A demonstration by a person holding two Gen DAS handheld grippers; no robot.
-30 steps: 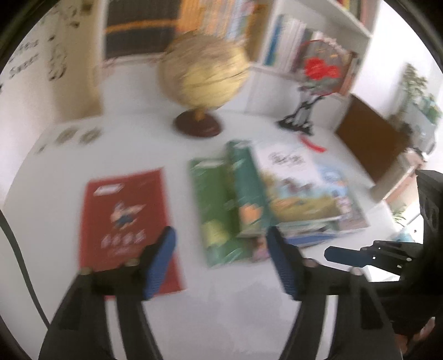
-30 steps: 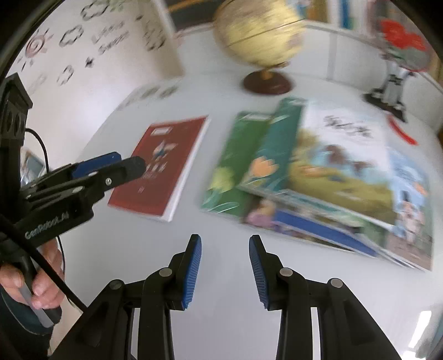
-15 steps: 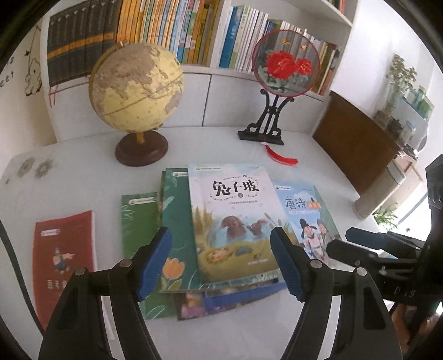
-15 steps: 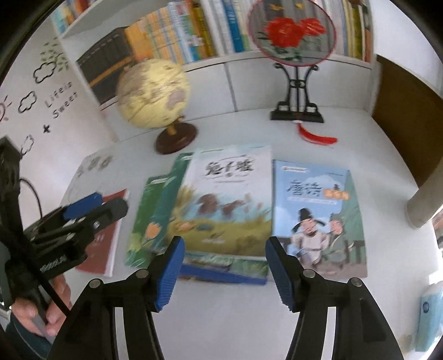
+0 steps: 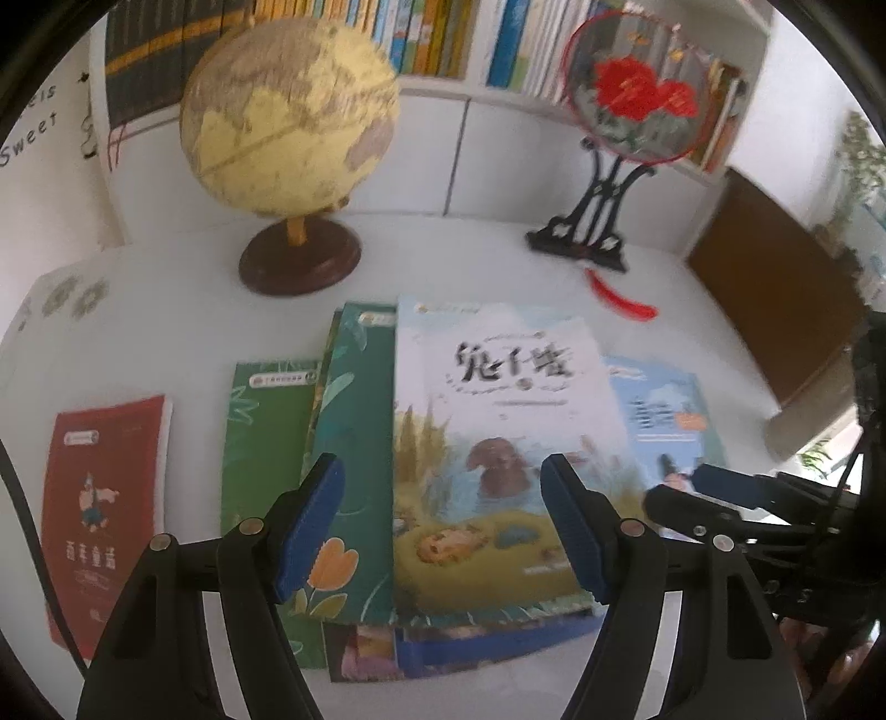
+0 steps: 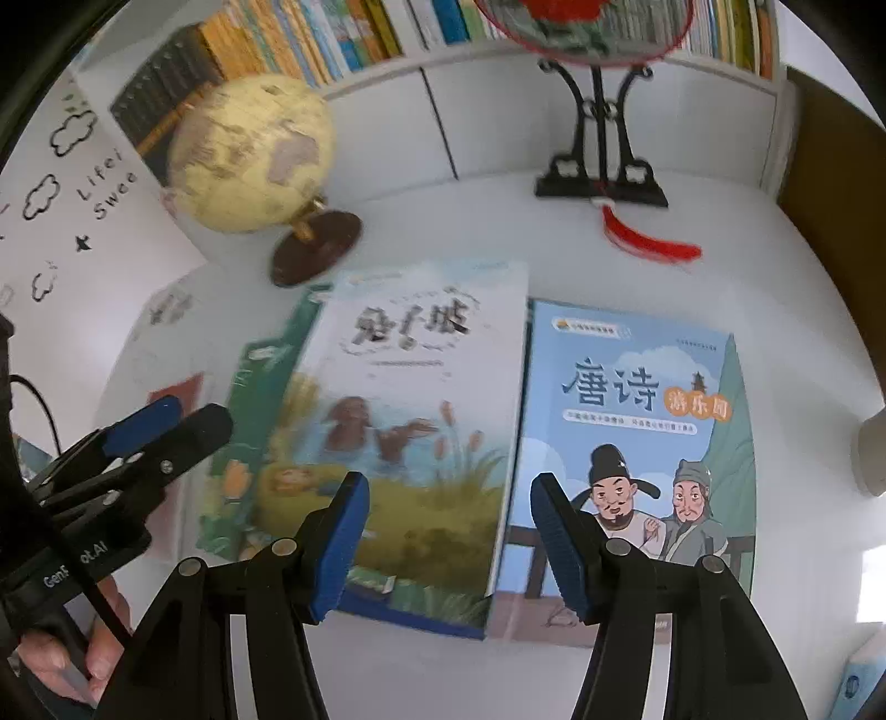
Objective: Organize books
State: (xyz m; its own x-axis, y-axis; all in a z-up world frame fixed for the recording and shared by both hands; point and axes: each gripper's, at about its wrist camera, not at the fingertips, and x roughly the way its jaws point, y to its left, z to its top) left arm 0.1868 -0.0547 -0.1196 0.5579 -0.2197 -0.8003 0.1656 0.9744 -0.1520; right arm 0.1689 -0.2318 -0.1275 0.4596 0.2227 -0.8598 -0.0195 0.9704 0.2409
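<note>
Several books lie on a white table. A rabbit-cover book tops a loose pile over green books. A blue poetry book lies at its right. A green book and a red book lie at the left. My left gripper is open and empty above the pile's near edge. My right gripper is open and empty above the seam between the rabbit-cover book and the blue book.
A globe stands behind the pile at the left. A round red-flower fan on a black stand with a red tassel stands at the back right. A full bookshelf lines the wall. A brown cabinet is right.
Both grippers have swung from the red book's side toward the pile and moved closer to it. Both stay open and empty. The books have not moved.
</note>
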